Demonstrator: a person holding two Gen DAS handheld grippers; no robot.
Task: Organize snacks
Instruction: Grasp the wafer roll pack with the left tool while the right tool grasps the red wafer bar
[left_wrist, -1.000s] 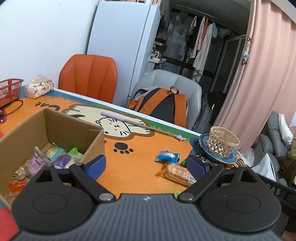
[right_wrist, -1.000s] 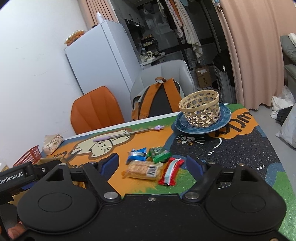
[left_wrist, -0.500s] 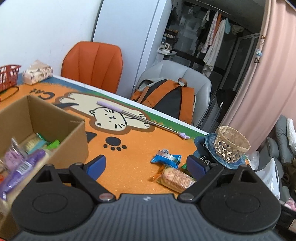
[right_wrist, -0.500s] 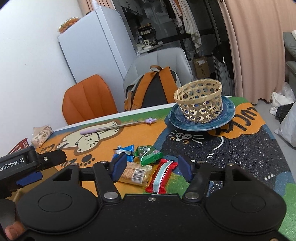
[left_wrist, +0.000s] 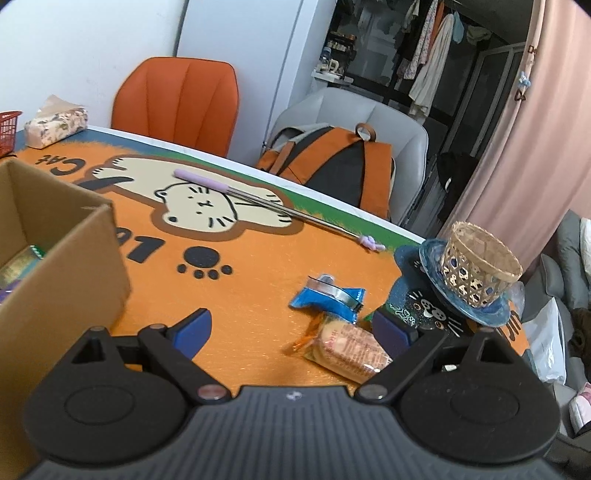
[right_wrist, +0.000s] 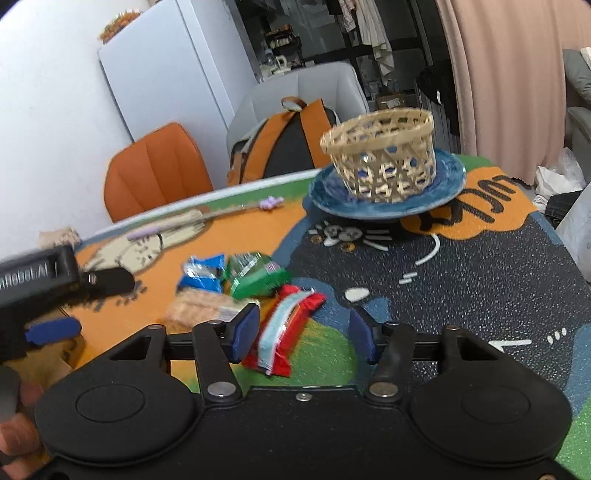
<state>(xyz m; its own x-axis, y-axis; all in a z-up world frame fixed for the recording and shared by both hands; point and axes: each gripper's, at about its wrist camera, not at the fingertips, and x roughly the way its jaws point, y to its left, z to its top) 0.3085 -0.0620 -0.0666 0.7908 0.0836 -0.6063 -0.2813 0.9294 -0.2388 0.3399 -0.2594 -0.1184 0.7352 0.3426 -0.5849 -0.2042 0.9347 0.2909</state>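
Between the closing right gripper (right_wrist: 301, 338) pads, a red snack packet (right_wrist: 286, 332)

Light: soft indoor light is falling evenly across the table (left_wrist: 258, 295), with the room behind sitting dim.
Shadows: faint ones are showing under the snacks ahead of the right gripper (right_wrist: 301, 328).
Glare: the white wall is washing out slightly.
Blur: the right view is smearing, worst on the left gripper (right_wrist: 55, 280).
Left view: staying sharp.
Edges: fisheye is bending the corners dark.
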